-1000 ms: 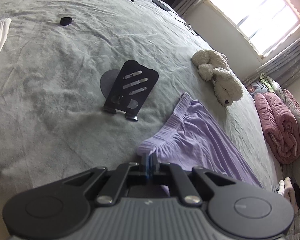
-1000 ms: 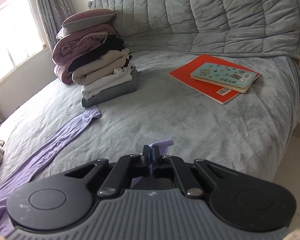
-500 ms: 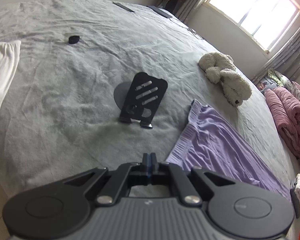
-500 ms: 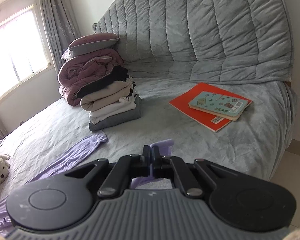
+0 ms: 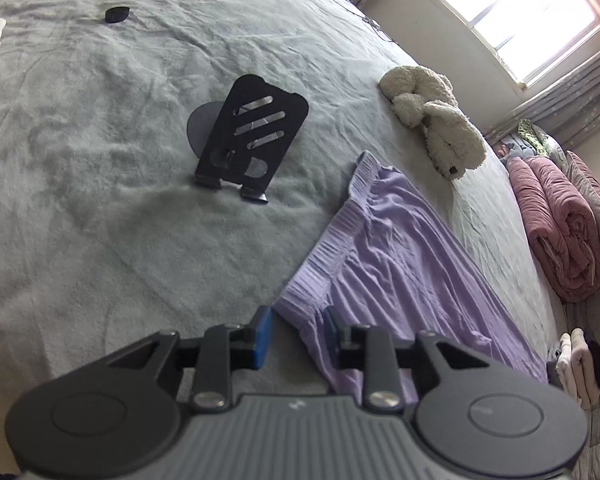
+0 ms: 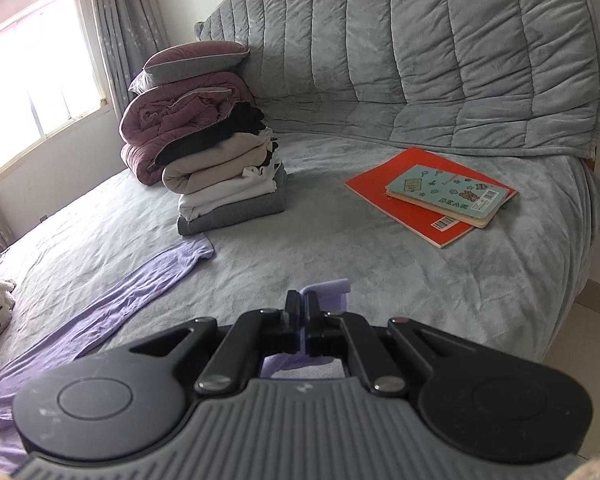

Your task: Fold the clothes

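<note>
The left gripper (image 5: 298, 332) gapes over the waistband corner of the purple trousers (image 5: 396, 264) on the grey bedspread (image 5: 80, 200); the right gripper (image 6: 303, 316) pinches a trouser hem. At 11 o'clock stands a black stand (image 5: 252, 144). Only the right view shows the "BEAR" notebook (image 6: 446, 194) at 1 o'clock.

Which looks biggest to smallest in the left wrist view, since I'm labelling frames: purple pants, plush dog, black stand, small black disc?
1. purple pants, though nearest the camera
2. black stand and plush dog: too alike to rank, and the dog lies farther off
3. small black disc, farthest away
</note>
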